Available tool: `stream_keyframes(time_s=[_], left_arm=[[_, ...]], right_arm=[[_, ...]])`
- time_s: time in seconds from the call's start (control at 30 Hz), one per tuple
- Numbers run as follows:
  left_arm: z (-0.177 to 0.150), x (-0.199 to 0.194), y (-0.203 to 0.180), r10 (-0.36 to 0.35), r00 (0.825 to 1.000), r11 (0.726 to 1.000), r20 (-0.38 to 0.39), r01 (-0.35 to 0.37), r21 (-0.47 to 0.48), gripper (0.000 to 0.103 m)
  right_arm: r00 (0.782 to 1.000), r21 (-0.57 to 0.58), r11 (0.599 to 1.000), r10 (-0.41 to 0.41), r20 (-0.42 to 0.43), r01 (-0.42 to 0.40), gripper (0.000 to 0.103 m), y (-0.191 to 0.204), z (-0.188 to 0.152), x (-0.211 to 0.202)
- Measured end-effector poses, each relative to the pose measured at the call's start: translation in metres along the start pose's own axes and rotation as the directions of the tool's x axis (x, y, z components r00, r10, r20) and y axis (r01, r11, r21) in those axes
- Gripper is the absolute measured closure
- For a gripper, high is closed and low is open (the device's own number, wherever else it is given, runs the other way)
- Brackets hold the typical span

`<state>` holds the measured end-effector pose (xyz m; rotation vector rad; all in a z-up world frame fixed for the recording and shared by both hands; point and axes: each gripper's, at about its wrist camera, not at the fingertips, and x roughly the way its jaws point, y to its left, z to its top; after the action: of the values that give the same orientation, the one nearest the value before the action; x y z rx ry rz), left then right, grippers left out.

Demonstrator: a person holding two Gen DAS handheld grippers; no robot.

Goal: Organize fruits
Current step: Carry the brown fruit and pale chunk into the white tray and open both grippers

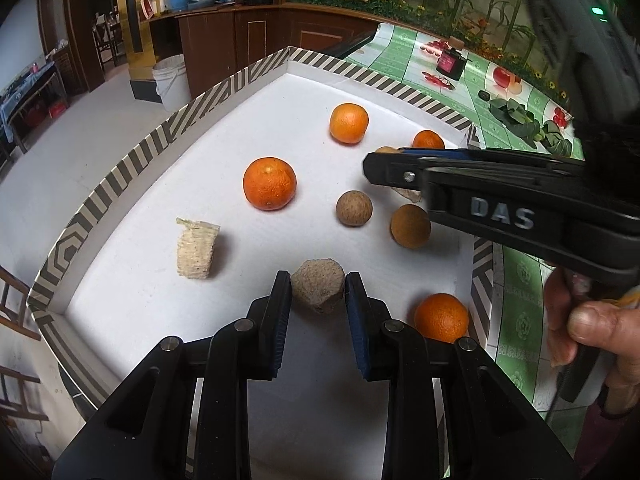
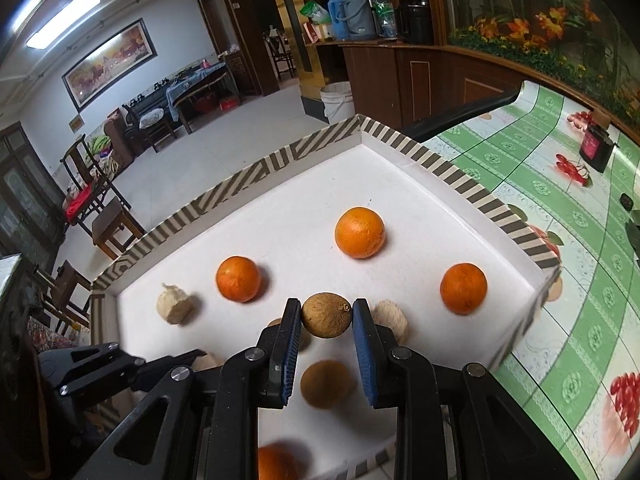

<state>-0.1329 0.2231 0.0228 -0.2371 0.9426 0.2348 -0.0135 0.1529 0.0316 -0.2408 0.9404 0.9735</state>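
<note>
Closest to my left lens, the left gripper (image 1: 318, 286) is clamped on a pale, rough, faceted chunk (image 1: 318, 291), pads pressing both its flanks. I cannot tell whether the chunk is lifted or resting on the white floor of the striped-rim tray (image 1: 132, 152). I take it I grip across its flatter sides so the lumpy piece won't twist out.

On my right lens, the right gripper (image 2: 326, 318) is closed on a small round brown fruit (image 2: 327, 315), longan-like, pinched across its widest part and held clear above the tray floor; another brown fruit (image 2: 326, 384) lies on the floor below it. Gripping a ball at its equator keeps it from squirting free.

The rest is scattered loose in the tray: four oranges, of which the biggest in the left view (image 1: 269, 183) sits mid-tray, two brown fruits (image 1: 354, 208) close together beside the right tool, and a ridged pale piece (image 1: 197, 249) standing apart toward the left rim.

My judgement: sorting is partly under way, with kinds still mixed. Each held piece probably goes next to its own kind, so I'd want a bare patch of floor, well apart from the oranges, which would roll if nudged.
</note>
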Motion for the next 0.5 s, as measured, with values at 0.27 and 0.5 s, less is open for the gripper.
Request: stream_keyframes(time_s=[0.27, 0.5], left_arm=[[0.000, 0.001, -0.001, 0.018, 1.000, 1.000, 0.005, -0.018, 0.001, 0.076], [-0.001, 0.001, -0.004, 0.032, 0.999, 0.999, 0.006, -0.032, 0.020, 0.075]], right_arm=[[1.000, -0.005, 1.000, -0.005, -0.020, 0.005, 0.078, 0.001, 0.007, 0.017], [1.000, 0.003, 1.000, -0.004, -0.021, 0.004, 0.078, -0.002, 0.010, 0.025]])
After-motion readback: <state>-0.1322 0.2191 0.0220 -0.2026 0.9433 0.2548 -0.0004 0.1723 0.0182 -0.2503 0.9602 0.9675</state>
